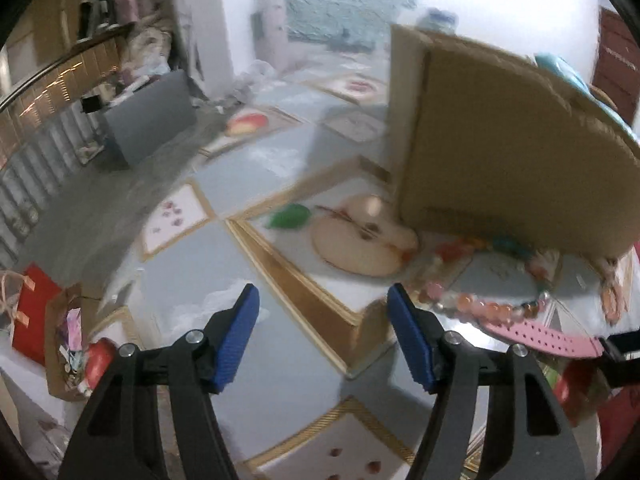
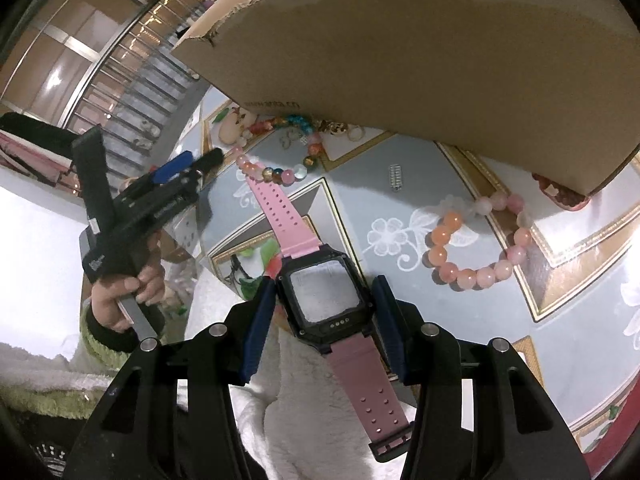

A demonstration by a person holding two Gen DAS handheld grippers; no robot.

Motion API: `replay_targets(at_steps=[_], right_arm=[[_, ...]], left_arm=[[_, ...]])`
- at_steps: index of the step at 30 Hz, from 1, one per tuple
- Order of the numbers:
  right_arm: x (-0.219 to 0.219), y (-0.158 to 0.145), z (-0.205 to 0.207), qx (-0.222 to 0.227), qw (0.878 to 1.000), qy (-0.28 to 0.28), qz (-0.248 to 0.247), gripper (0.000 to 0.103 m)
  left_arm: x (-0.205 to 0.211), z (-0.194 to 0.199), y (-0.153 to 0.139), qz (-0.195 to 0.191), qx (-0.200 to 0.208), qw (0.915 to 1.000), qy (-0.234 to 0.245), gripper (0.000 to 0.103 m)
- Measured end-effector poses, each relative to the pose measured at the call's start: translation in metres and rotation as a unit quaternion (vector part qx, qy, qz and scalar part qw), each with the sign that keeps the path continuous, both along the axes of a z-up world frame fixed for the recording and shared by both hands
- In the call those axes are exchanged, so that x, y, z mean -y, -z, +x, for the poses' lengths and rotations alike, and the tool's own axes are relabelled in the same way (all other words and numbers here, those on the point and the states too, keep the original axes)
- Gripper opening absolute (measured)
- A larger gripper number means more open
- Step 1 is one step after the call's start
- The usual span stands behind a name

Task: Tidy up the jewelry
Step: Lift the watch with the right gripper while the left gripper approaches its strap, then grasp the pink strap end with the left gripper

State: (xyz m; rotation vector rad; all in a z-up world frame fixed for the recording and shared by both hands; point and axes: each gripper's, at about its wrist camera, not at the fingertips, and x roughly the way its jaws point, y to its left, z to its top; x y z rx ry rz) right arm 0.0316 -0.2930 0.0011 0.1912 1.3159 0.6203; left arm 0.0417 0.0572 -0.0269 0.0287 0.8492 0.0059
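**Right wrist view: watch clamped, left fingers spread**

Right wrist view shows the right gripper (image 2: 325, 308) closed on a pink-strapped watch (image 2: 325, 300), its blue pads pressing both side edges of the black square case. The watch's long axis runs almost straight away from the camera, tipped slightly to the left at the far end: one strap reaches forward and left over the patterned tablecloth (image 2: 460, 184), the other trails back between the black finger arms, ending in a dark buckle. The dial faces up toward the lens. The far strap tip lies at a string of mixed beads (image 2: 276, 172) near the cardboard box (image 2: 420, 48), which leans over the table. A peach and pink bead bracelet (image 2: 476, 240) lies in a ring to the right of the watch, well clear of the pads — a small metal clasp piece (image 2: 396, 178) sits beyond it.

The left gripper (image 1: 322, 338) is wide apart and holds nothing, its blue pads (image 1: 236, 340) hovering over the cloth. This view is blurred. To its right, the pink strap (image 1: 548, 336) shows beside the beads. In the right wrist view a hand (image 2: 128, 296) grips the left tool's handle — off the table's left edge.
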Motion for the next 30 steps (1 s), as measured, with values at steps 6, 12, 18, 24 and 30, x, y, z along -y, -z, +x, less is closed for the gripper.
replay_targets(at_steps=[6, 12, 18, 24, 30], right_arm=[[0.011, 0.004, 0.007, -0.02, 0.999, -0.012, 0.025, 0.047], [0.022, 0.006, 0.015, -0.049, 0.997, -0.033, 0.056, 0.047], [0.029, 0.003, 0.018, -0.056, 0.995, -0.055, 0.064, 0.047], [0.036, 0.0, 0.02, -0.048, 0.994, -0.064, 0.069, 0.047], [0.04, -0.006, 0.007, -0.008, 0.997, -0.051, 0.061, 0.048]], left_arm=[[0.05, -0.05, -0.019, 0.024, 0.069, 0.9794, 0.188, 0.063], [0.11, -0.075, -0.001, 0.096, 0.071, 0.9407, 0.317, 0.056], [0.124, -0.061, 0.007, 0.137, 0.072, 0.9256, 0.346, 0.04], [0.128, -0.05, 0.014, 0.14, 0.05, 0.9239, 0.352, 0.017], [0.114, -0.02, 0.006, 0.047, -0.009, 0.9461, 0.32, 0.011]])
